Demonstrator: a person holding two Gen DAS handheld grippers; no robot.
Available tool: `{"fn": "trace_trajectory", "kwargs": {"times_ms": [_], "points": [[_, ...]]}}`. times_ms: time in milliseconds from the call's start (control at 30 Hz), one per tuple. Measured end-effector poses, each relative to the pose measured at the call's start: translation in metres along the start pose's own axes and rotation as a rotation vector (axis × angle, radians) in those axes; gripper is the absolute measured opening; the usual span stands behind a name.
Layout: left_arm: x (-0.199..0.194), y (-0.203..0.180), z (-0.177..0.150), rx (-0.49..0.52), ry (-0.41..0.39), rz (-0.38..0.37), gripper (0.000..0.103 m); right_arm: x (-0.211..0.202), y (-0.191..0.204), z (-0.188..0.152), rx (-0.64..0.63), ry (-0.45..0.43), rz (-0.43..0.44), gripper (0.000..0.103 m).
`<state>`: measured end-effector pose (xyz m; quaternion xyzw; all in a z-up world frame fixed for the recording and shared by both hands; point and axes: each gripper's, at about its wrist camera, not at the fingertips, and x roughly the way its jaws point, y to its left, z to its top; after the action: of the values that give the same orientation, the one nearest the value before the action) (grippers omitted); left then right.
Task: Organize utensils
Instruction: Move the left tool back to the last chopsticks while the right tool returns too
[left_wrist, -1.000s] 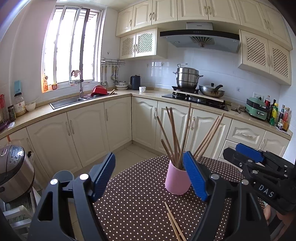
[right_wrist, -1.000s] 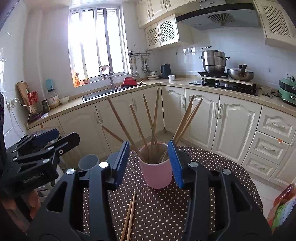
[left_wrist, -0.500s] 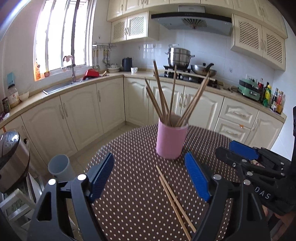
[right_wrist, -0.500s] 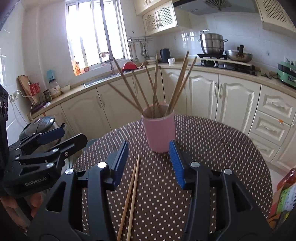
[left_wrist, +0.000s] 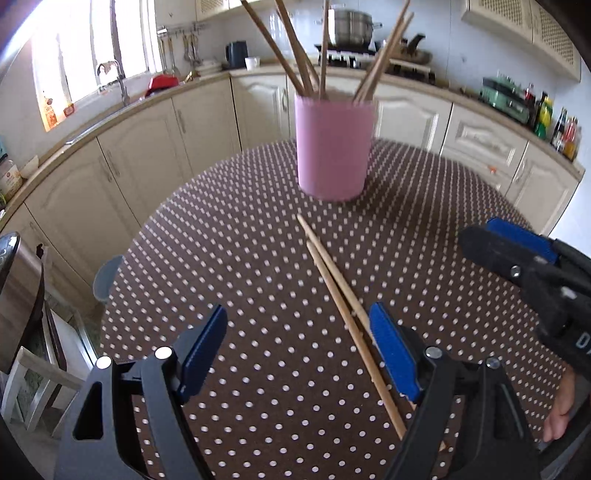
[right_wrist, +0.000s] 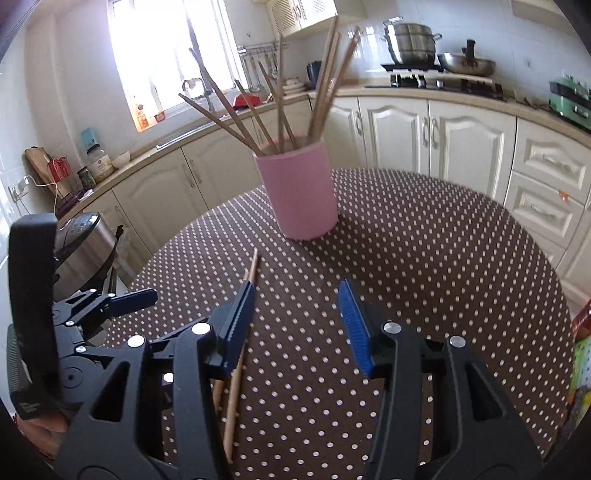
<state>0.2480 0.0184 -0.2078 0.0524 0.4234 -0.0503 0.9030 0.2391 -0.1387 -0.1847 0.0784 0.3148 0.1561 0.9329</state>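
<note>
Left gripper (left_wrist: 297, 338) open, right gripper (right_wrist: 297, 314) marked "D", 2 chopsticks (left_wrist: 343, 306)

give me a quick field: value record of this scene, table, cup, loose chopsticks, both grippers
table: round, brown polka-dot cloth
pink cup: upright on the table, holding several chopsticks
loose chopsticks: two, lying side by side on the cloth in front of the cup
left gripper: open, nothing held, loose pair near its right finger
right gripper: open, nothing held, loose pair passing under its left finger
done so far: loose pair not yet in the cup
</note>
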Motion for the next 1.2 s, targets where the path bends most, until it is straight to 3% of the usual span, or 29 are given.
{"fn": "trace_trajectory", "kwargs": {"times_ms": [167, 433, 567, 667, 733, 833, 900, 1067, 1200], "points": [[0.018, -0.008, -0.003, 0.044, 0.038, 0.060, 0.078, 0.008, -0.007, -0.007, 0.020, 0.024, 0.009, 0.048], [0.041, -0.007, 0.010, 0.043, 0.090, 0.076, 0.078, 0.015, -0.016, -0.004, 0.033, 0.031, 0.023, 0.049], [0.049, 0.001, 0.019, 0.002, 0.115, 0.039, 0.078, 0.018, -0.022, -0.002, 0.036, 0.036, 0.025, 0.049], [0.054, 0.011, 0.025, -0.024, 0.127, -0.001, 0.069, 0.021, -0.025, -0.001, 0.038, 0.048, 0.029, 0.049], [0.056, 0.016, 0.029, -0.029, 0.127, -0.001, 0.057, 0.024, -0.025, 0.000, 0.034, 0.057, 0.034, 0.049], [0.059, 0.028, 0.037, -0.044, 0.137, -0.010, 0.035, 0.029, -0.021, 0.002, 0.022, 0.070, 0.039, 0.049], [0.060, 0.036, 0.040, -0.051, 0.144, -0.014, 0.014, 0.035, -0.017, 0.004, 0.010, 0.084, 0.043, 0.049], [0.065, 0.054, 0.051, -0.070, 0.152, -0.034, 0.006, 0.051, -0.004, 0.011, -0.021, 0.122, 0.052, 0.049], [0.062, 0.061, 0.044, -0.090, 0.127, -0.039, 0.006, 0.072, 0.008, 0.015, -0.048, 0.193, 0.067, 0.049]]}}
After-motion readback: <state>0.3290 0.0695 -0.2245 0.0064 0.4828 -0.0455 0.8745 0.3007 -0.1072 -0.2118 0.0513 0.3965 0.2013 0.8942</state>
